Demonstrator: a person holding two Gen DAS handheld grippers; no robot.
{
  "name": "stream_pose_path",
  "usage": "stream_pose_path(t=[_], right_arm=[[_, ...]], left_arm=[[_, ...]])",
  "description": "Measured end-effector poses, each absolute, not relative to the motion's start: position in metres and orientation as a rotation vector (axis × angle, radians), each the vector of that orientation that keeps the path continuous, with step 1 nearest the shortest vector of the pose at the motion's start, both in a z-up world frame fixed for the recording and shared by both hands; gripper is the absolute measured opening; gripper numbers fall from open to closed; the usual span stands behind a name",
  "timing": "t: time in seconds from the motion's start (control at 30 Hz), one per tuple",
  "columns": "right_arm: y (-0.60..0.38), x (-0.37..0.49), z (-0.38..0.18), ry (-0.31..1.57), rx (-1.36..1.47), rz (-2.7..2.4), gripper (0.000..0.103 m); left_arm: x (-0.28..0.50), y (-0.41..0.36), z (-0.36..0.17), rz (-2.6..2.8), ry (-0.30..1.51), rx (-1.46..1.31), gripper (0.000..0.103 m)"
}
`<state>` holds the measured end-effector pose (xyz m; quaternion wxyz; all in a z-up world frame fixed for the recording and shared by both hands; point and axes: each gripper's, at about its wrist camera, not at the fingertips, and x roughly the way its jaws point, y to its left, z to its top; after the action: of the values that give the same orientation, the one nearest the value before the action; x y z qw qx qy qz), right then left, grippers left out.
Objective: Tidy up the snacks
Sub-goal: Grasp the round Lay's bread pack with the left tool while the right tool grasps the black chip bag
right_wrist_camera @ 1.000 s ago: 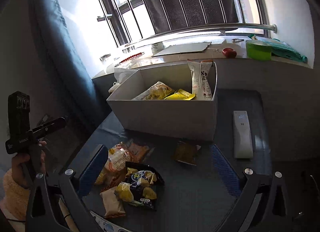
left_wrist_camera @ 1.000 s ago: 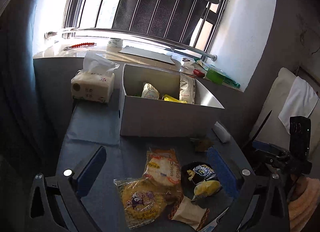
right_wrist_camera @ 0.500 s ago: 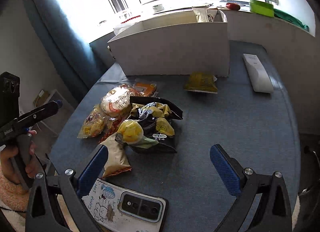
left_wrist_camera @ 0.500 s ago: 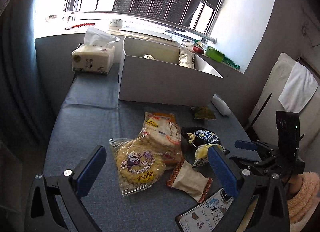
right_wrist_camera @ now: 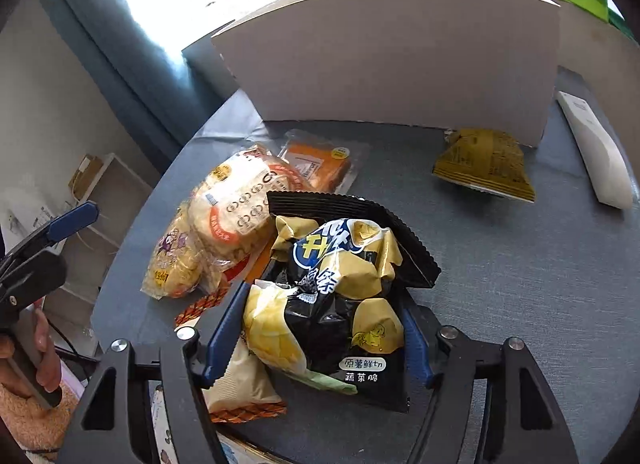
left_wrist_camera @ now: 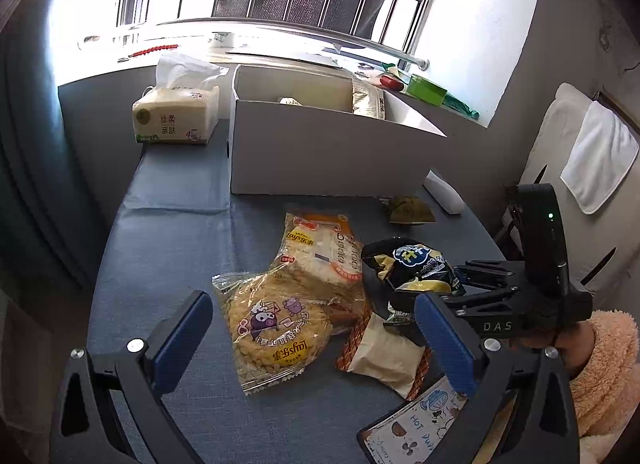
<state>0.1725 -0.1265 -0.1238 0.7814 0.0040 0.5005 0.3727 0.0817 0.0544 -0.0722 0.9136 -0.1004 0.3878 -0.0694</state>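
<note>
A black and yellow chip bag [right_wrist_camera: 340,284] lies on the blue table [left_wrist_camera: 168,244], crumpled between the blue pads of my right gripper [right_wrist_camera: 320,324], whose jaws are closing and press on both its sides. Beside the bag lie a clear pack of round crackers [left_wrist_camera: 276,328], a Lay's pack [left_wrist_camera: 316,252], an orange pack [right_wrist_camera: 316,160] and a small beige packet [left_wrist_camera: 388,352]. My left gripper [left_wrist_camera: 312,300] hangs open above the round crackers, holding nothing. The white box [left_wrist_camera: 320,160] stands behind with several snacks inside.
An olive packet [right_wrist_camera: 484,164] and a white remote [right_wrist_camera: 596,152] lie by the box's right corner. A tissue pack [left_wrist_camera: 176,116] sits at the back left. A phone in a printed case [left_wrist_camera: 420,428] lies at the near edge. A fuzzy sleeve [left_wrist_camera: 600,364] is at the right.
My right gripper dropped forward onto the black chip bag and its jaws came in around it. My left gripper sank a little towards the snack pile.
</note>
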Motion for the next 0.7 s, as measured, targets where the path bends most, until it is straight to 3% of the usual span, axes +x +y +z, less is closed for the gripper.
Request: stream_pose_path(t=[0.1, 0.57, 0.6, 0.7], right_arm=[[-0.134, 0.164, -0.114, 1.041, 0.003, 0.806, 0.059], [-0.229, 0.153, -0.08, 0.989, 0.261, 0.683, 0.059], [-0.232, 0.151, -0.08, 0.986, 0.264, 0.678, 0.059], [-0.245, 0.146, -0.079, 0.991, 0.27, 0.658, 0.059]], left_arm=[[0.09, 0.048, -0.075, -0.165, 0.814, -0.186, 0.103], [0.183, 0.01, -0.122, -0.213, 1.032, -0.026, 0.103], [0.186, 0.012, -0.126, -0.208, 1.042, -0.033, 0.101], [0.188, 0.016, -0.13, -0.232, 1.045, -0.047, 0.072]])
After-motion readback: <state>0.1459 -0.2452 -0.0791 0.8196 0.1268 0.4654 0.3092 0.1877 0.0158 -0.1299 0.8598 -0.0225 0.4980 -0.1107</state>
